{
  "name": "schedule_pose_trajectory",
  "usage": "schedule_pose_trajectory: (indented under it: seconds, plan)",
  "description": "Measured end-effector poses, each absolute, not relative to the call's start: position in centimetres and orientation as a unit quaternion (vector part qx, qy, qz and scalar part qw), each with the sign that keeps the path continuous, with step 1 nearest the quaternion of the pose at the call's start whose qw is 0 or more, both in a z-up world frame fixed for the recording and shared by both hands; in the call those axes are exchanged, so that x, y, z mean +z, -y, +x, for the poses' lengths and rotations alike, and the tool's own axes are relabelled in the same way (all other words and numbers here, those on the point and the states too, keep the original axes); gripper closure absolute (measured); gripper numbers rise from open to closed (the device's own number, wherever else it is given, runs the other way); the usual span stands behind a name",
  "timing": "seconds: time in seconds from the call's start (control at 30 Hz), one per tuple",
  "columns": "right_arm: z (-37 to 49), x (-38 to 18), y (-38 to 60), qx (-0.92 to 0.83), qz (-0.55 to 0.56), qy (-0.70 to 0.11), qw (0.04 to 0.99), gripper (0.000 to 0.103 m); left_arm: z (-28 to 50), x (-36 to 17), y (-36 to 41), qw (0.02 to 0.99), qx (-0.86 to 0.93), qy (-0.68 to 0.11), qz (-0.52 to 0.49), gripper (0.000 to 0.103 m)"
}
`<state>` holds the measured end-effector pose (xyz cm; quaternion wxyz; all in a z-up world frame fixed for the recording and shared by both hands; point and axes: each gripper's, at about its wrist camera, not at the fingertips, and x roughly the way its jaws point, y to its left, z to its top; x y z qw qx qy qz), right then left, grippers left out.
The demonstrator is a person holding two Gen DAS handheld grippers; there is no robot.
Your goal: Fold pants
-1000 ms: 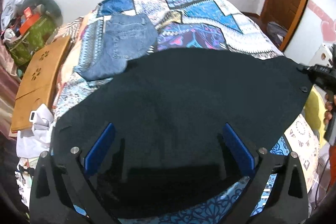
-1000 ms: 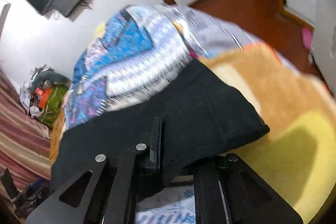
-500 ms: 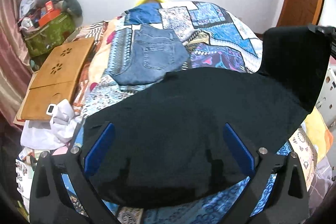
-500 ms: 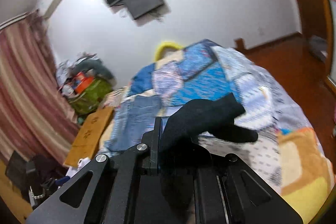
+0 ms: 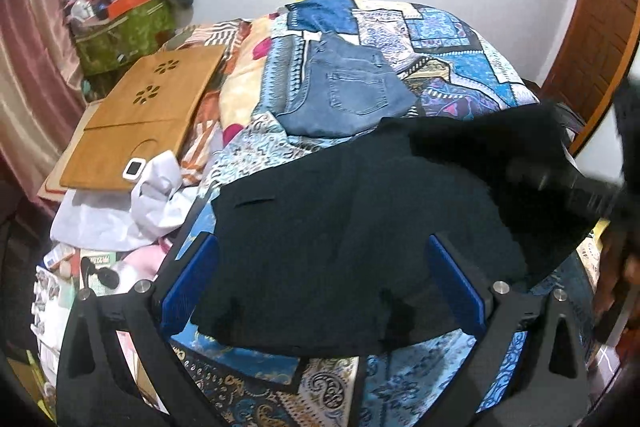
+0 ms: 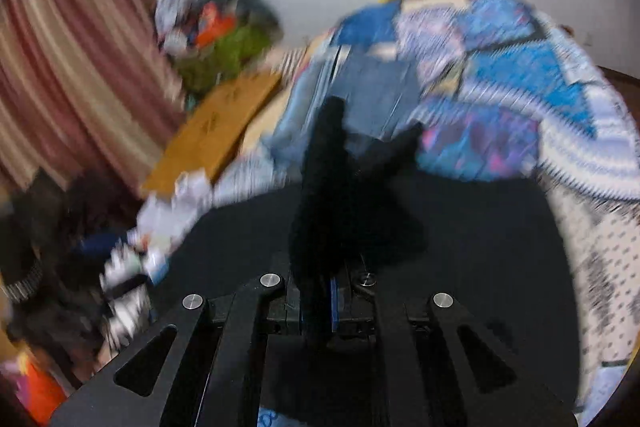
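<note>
The black pants (image 5: 352, 251) are spread across the near edge of the bed, on the patchwork bedspread (image 5: 460, 39). One end is pinched between the clenched jaws of the right gripper (image 6: 320, 301) and held raised over the rest of the garment, apparently so that it can be laid over as a fold. The left gripper (image 5: 322, 283) is held above the cloth with jaws spread wide, nothing grasped. Folded blue jeans (image 5: 344, 91) are set aside toward the far edge. No writing can be read.

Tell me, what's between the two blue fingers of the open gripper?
In the left wrist view, the black pants lie spread on the patterned bedspread between the left gripper's blue pads; the pads don't touch them.
</note>
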<state>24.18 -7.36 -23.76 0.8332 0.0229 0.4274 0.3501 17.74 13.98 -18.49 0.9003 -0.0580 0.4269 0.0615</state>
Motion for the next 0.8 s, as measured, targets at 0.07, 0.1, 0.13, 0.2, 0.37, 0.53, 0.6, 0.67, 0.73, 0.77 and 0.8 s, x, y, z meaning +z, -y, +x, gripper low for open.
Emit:
schedule_pose_trajectory:
  seconds: [0.07,0.1,0.13,0.2,0.37,0.53,0.6,0.67,0.73,0.77,0.8]
  plan:
    - [23.4,-25.3,6.4,0.348,-0.010,-0.444,0.825,0.089,17.6,-18.5,-14.3,0.900,0.065,-0.426,-0.062,0.000]
    - [23.1,-25.5,6.1,0.346,-0.020,-0.447,0.825,0.087,17.7,-18.4,-14.3,0.900,0.065,-0.426,-0.063,0.000]
    - [22.8,-25.4,6.1,0.346,-0.029,-0.445,0.825,0.086,17.7,-18.4,-14.3,0.900,0.065,-0.427,-0.064,0.000]
    - [22.4,-24.8,6.5,0.362,-0.027,-0.447,0.817,0.066,18.0,-18.3,-14.1,0.900,0.064,-0.426,-0.062,0.000]
    - [21.2,-23.0,7.6,0.398,-0.039,-0.442,0.803,0.056,19.4,-17.1,-12.5,0.907,0.046,-0.417,-0.049,0.000]
    - [21.5,-20.4,9.9,0.386,-0.043,-0.407,0.827,0.056,22.1,-15.8,-9.8,0.913,0.013,-0.407,-0.032,0.000]
    - [22.2,-19.3,11.3,0.374,-0.040,-0.388,0.841,0.056,23.6,-15.5,-8.3,0.913,-0.006,-0.407,-0.025,0.000]
    - [23.1,-18.6,12.2,0.359,-0.047,-0.375,0.854,0.056,24.9,-15.4,-7.1,0.913,-0.017,-0.408,-0.015,0.000]
    - [24.5,-18.4,13.1,0.339,-0.054,-0.369,0.863,0.056,26.6,-15.6,-5.6,0.911,-0.029,-0.410,-0.003,0.000]
    - [25.1,-18.5,13.6,0.333,-0.055,-0.370,0.866,0.056,27.4,-15.8,-5.0,0.910,-0.037,-0.413,-0.001,0.000]
    - [25.9,-18.7,13.9,0.328,-0.055,-0.372,0.867,0.056,28.0,-16.0,-4.7,0.908,-0.043,-0.417,-0.001,0.000]
